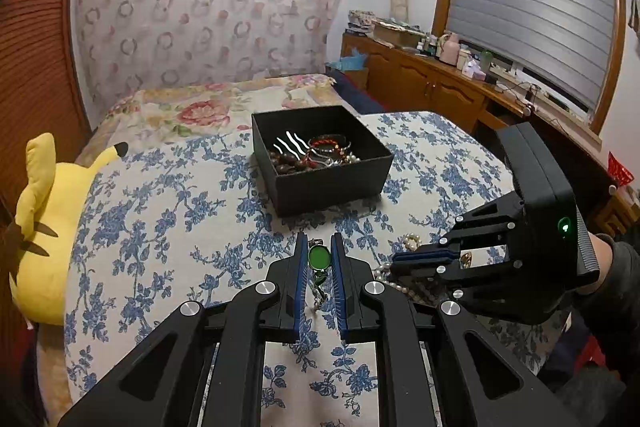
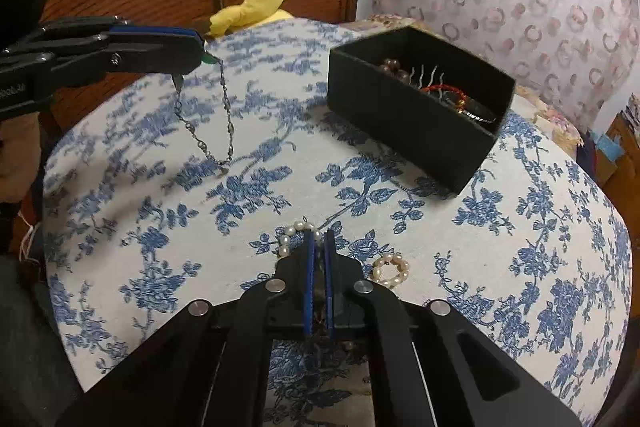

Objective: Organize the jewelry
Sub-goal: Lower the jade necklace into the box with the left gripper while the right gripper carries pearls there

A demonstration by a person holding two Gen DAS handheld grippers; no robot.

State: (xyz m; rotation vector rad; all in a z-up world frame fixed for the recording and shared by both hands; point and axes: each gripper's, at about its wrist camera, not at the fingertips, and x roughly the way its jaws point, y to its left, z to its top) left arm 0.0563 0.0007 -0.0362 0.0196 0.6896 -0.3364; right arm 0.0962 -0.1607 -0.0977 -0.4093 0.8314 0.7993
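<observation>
Box (image 1: 320,163) of beads and bangles; left claw (image 1: 319,247) clamped on green-stone chain (image 1: 319,256), right claw (image 2: 319,239) on pearl strand (image 2: 294,231).

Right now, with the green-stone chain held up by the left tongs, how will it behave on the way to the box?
Probably floppy: the chain droops in a loop below the left tongs. It likely swings, so it could snag the black box rim. The green stone looks smooth, so it may slip.

bed (image 1: 160,227) blue-floral cover | on it: black box (image 1: 332,183), pearl strands (image 2: 390,271), yellow plush (image 1: 48,227)
</observation>
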